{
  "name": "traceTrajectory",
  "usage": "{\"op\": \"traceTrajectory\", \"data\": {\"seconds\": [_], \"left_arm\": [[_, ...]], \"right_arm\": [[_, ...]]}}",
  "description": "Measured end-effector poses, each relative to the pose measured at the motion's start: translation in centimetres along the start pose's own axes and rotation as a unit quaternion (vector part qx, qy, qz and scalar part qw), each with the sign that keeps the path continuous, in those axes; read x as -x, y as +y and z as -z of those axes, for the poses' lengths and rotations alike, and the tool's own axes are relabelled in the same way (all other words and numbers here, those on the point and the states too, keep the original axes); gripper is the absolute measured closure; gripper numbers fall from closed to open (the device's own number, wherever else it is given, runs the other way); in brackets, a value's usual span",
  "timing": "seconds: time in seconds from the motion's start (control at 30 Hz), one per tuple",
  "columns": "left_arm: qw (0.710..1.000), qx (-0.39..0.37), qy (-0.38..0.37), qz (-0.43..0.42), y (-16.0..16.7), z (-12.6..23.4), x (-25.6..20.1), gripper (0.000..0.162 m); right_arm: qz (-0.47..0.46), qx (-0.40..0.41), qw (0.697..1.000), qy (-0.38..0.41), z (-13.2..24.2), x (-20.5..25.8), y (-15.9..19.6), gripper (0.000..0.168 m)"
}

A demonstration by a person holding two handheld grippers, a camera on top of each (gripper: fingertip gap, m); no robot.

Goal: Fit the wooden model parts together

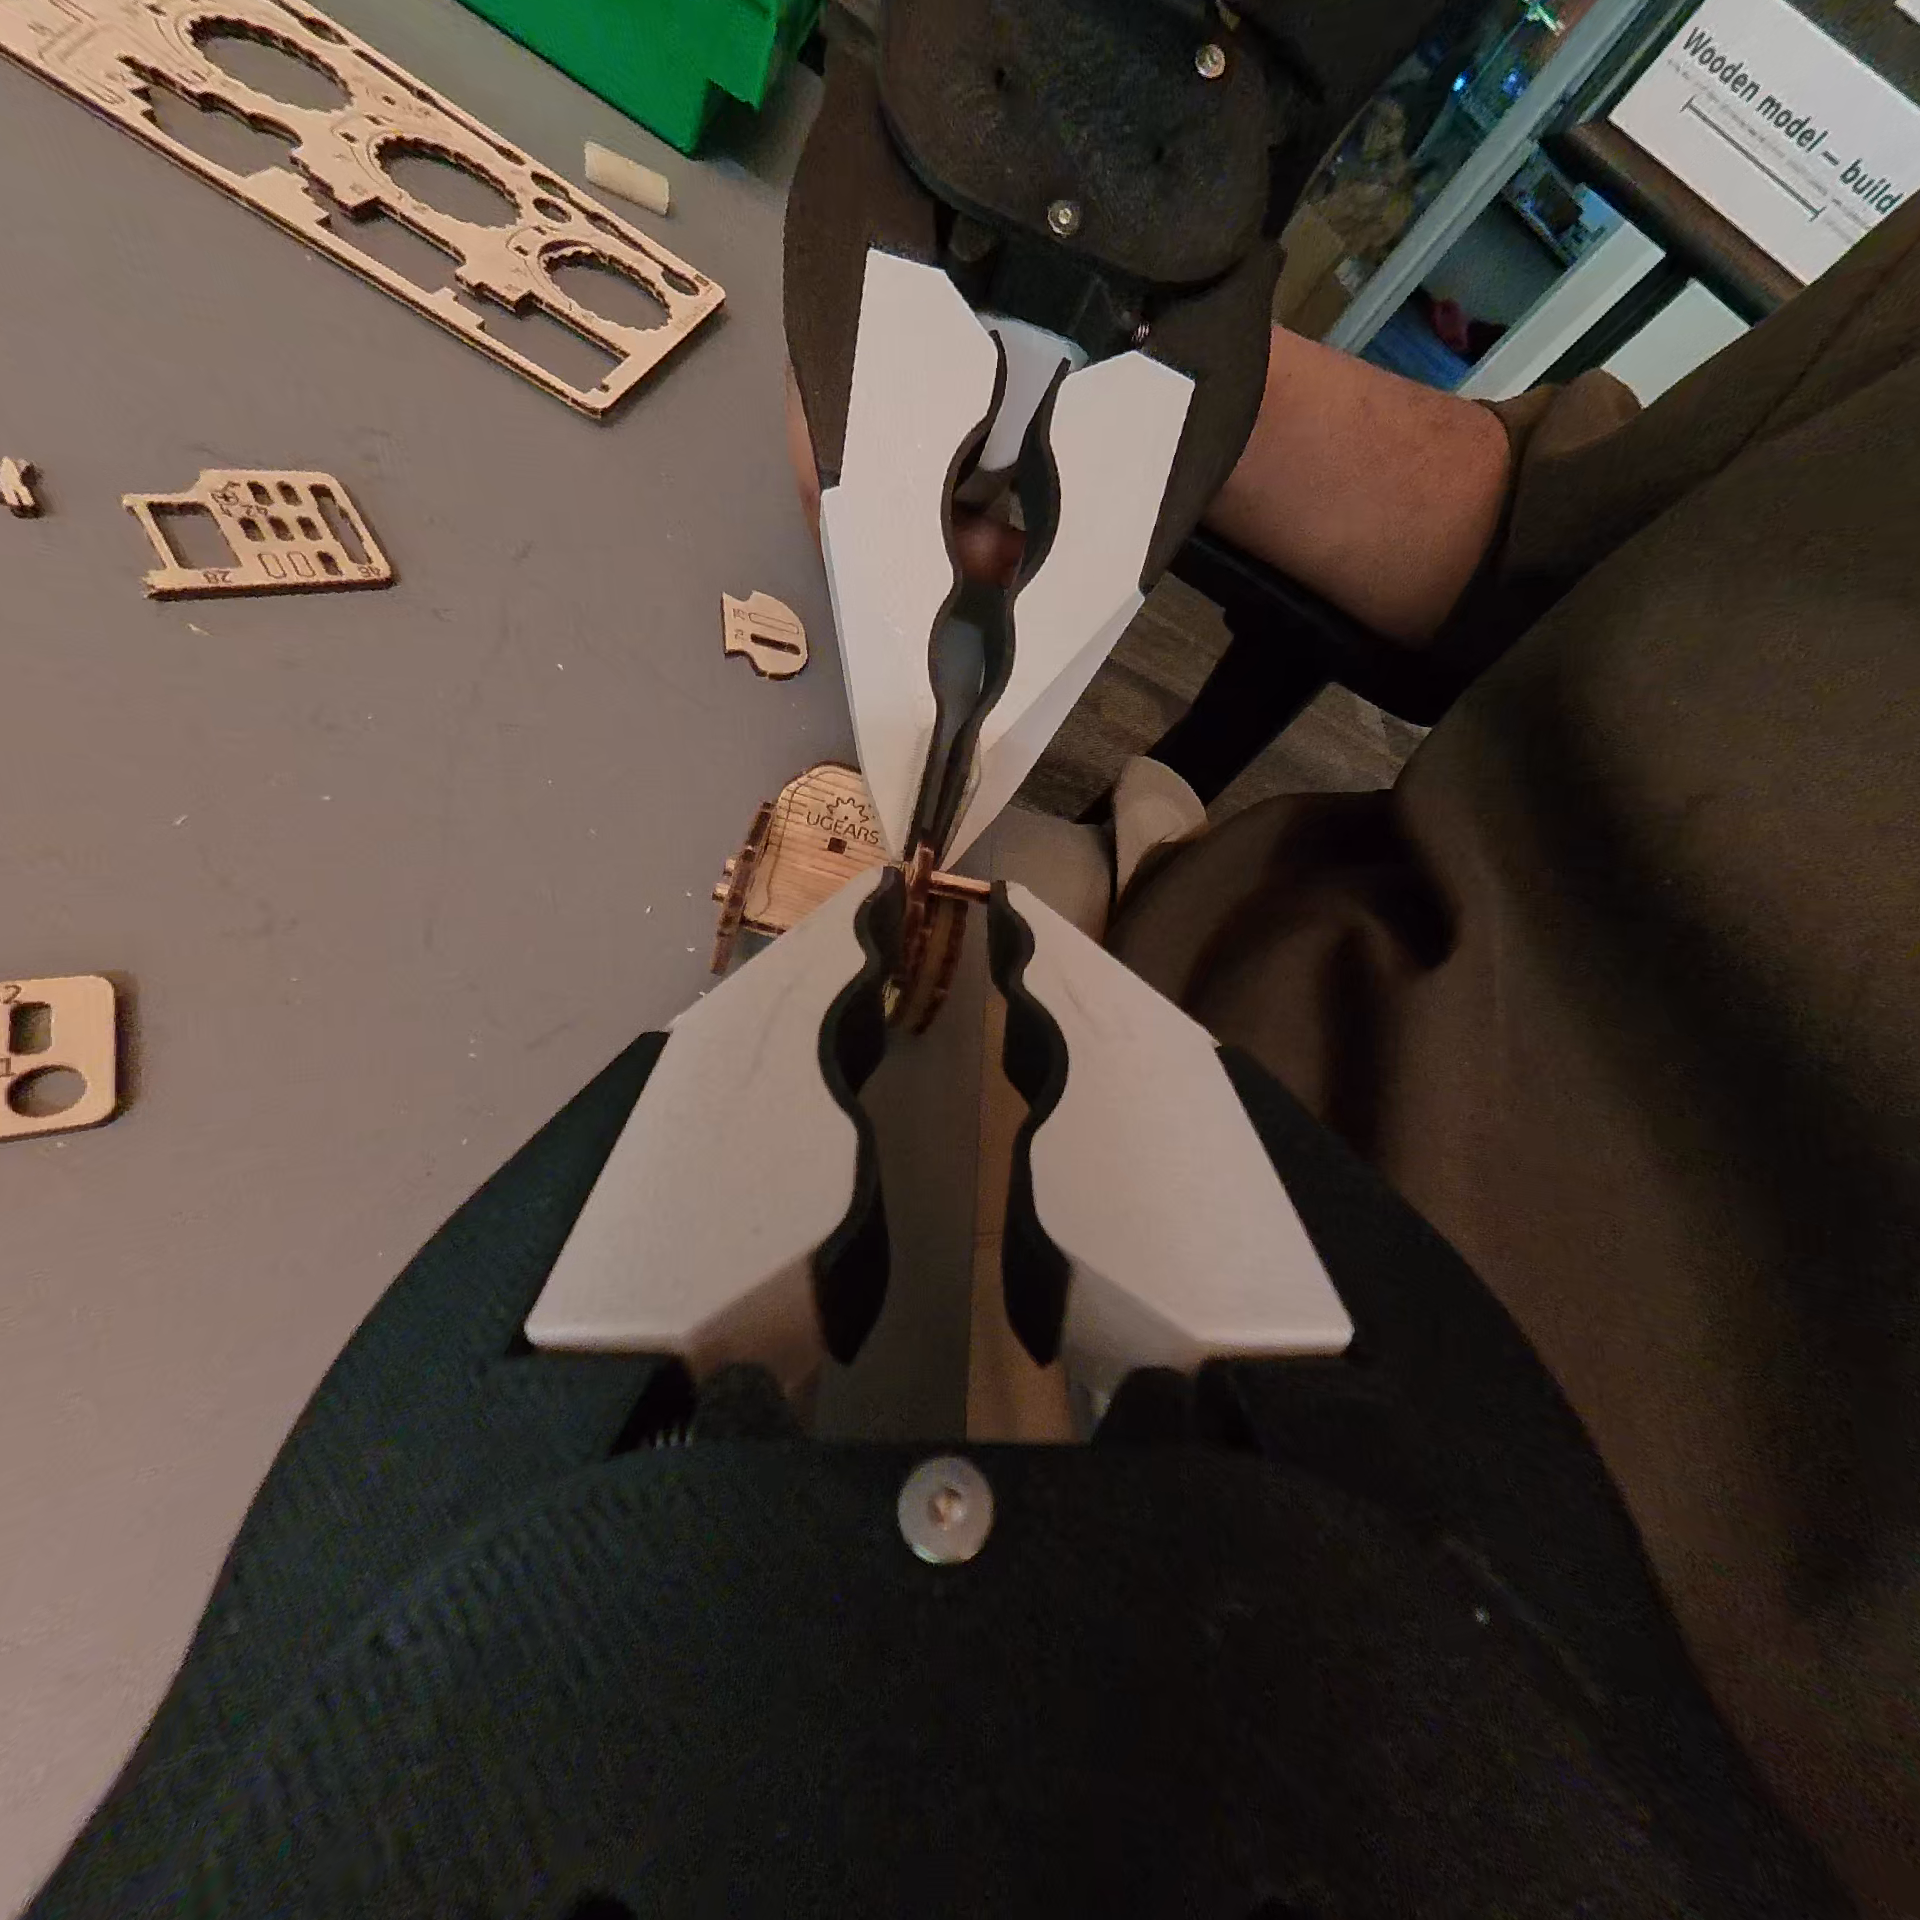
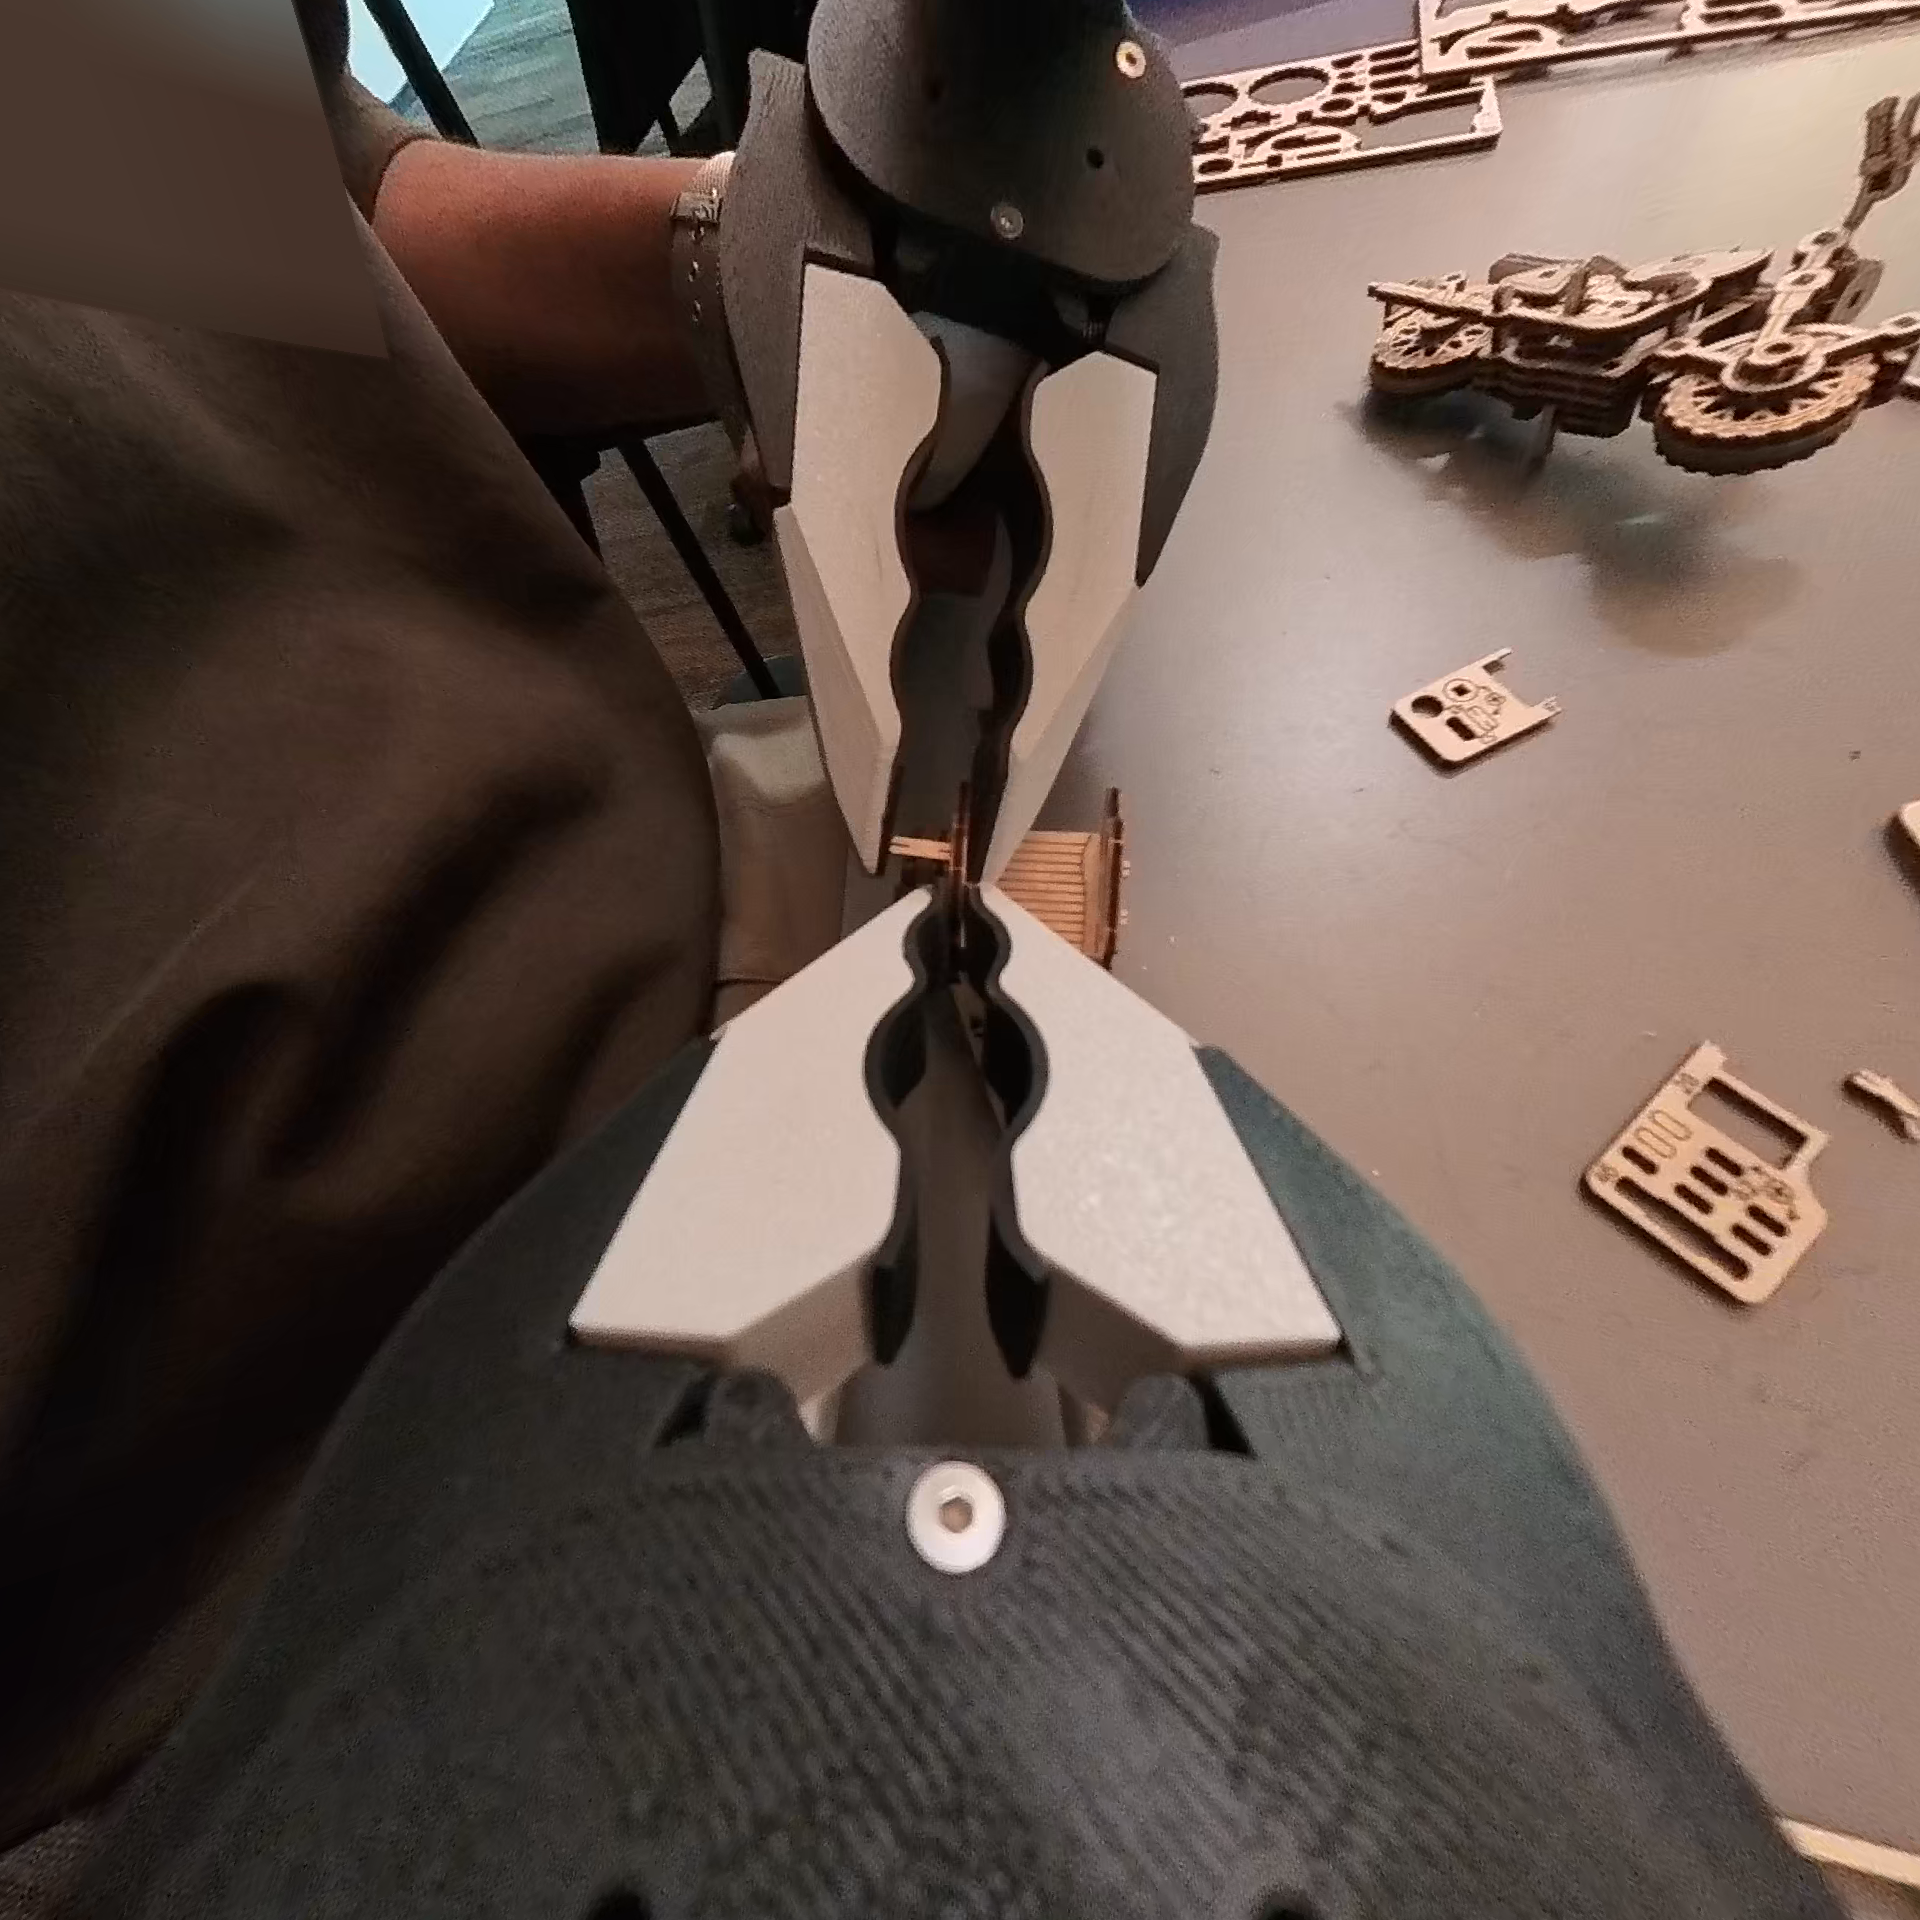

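Observation:
A small wooden gear [image 1: 925, 961] with a short peg [image 1: 961, 883] through it hangs between my two grippers, above the grey table's near edge. My left gripper [image 1: 943, 888] is closed across it, one finger on the gear's face and the other at the peg's end. My right gripper [image 2: 951, 906] is shut on the gear's thin rim [image 2: 961, 831] and meets the left one tip to tip. In the left wrist view the right gripper [image 1: 935, 844] comes in from above. In the right wrist view the left gripper [image 2: 940, 862] does the same.
A part-built wooden body [image 1: 821, 842] sits just behind the grippers. Loose plates [image 1: 260, 535] [image 2: 1704, 1195], a cut-out sheet [image 1: 364, 187], a green box [image 1: 644, 62] and a wooden motorcycle model [image 2: 1642, 343] lie on the table [image 1: 416, 935]. The person's brown clothing [image 1: 1558, 1039] fills the near side. The tips of both grippers are at nearly the same place.

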State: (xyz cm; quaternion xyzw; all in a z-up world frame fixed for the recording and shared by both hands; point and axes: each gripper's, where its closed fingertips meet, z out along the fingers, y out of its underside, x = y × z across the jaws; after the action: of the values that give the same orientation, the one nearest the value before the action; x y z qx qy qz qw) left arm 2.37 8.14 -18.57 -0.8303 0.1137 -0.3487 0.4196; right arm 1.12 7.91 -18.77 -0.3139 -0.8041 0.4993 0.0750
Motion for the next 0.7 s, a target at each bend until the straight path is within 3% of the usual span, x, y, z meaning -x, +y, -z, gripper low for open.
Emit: {"op": "traceTrajectory", "data": {"seconds": [0.03,0.7], "left_arm": [[1.000,0.000,-0.002,-0.002,0.02,-0.01,0.01,0.148],[1.000,0.009,-0.012,-0.023,0.12,-0.05,0.13,0.149]], "right_arm": [[0.000,0.000,1.000,0.000,0.00,0.00,0.01,0.167],[-0.006,0.000,1.000,0.003,-0.03,-0.10,-0.02,0.167]]}}
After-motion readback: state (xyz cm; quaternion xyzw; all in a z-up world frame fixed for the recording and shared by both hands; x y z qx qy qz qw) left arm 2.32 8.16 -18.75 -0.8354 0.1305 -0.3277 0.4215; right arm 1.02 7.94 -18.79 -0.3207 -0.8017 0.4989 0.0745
